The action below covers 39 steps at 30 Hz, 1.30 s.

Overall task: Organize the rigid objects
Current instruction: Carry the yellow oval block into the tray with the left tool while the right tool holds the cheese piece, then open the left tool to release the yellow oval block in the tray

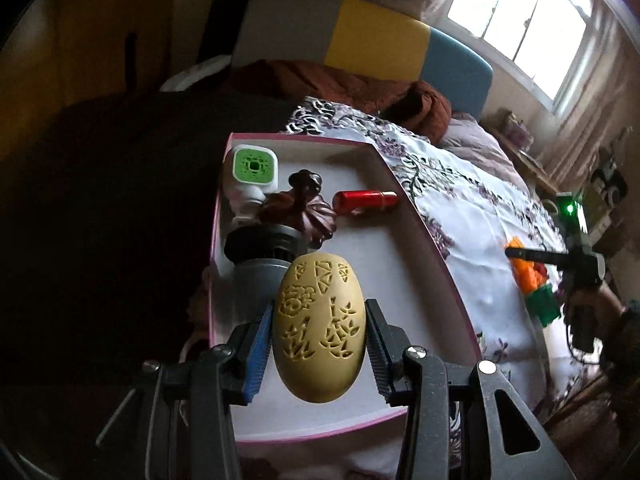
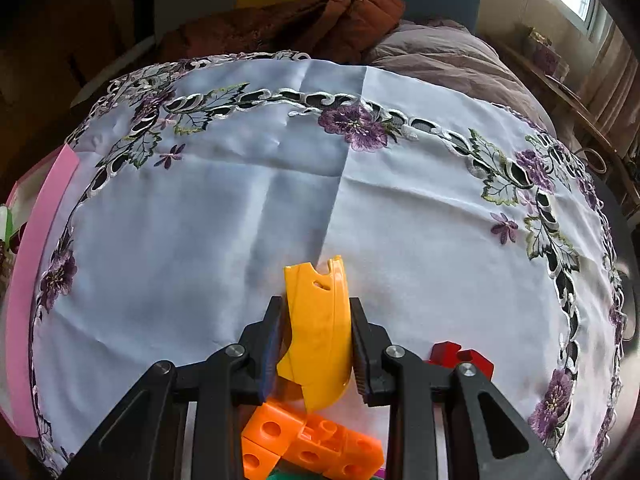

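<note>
My left gripper is shut on a tan carved egg-shaped object, held above the pink-rimmed white box. In the box lie a red cylinder, a dark brown carved lid, a white device with a green face and a grey-black cylinder. My right gripper is shut on a yellow curved plastic piece above the embroidered white cloth. Orange building blocks and a red block lie under it. The right gripper also shows in the left wrist view.
The cloth covers a bed with a brown blanket and a mauve duvet at its far end. The pink box wall stands at the cloth's left edge. A green block lies beside the orange ones. A window is at right.
</note>
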Available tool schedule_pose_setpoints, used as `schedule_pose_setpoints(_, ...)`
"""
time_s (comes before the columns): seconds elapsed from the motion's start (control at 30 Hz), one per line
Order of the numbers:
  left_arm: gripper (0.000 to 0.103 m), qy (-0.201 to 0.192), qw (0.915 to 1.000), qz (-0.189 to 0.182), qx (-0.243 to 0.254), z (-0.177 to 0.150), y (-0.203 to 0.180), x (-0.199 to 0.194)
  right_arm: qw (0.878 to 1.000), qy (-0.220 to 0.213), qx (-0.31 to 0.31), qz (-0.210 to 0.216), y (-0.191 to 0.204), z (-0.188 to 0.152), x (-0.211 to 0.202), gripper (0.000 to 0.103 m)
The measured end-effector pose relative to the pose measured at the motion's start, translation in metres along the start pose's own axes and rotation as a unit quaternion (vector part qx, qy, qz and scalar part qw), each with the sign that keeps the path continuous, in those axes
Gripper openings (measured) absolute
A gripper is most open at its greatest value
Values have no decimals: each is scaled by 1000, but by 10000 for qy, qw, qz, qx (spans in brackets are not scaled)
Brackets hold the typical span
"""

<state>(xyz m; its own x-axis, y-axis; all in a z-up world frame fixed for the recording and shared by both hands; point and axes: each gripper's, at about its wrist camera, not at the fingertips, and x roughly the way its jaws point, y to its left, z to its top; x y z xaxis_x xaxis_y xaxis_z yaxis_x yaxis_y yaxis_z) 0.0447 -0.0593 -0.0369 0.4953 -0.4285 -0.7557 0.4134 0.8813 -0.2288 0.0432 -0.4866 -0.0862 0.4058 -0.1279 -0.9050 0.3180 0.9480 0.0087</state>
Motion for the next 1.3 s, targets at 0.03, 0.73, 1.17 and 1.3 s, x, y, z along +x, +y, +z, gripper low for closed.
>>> schedule_pose_setpoints(0.03,44,13,10000,-39,31,-1,-2,0,10000,-1,-8,-9,1,0,0,30)
schedule_pose_setpoints(0.73,47,348,9980,366,368,-17,-3,31,10000,5,-55,-67,2,0,0,30)
schedule_pose_setpoints(1.17,53,-219,9960,706,496,-2,-13,-5,9999,7,-55,-115,3,0,-1,30)
schedule_pose_setpoints(1.3,53,-363,9947,813,509,4,-15,-13,9999,3,-53,-132,4,0,-1,29)
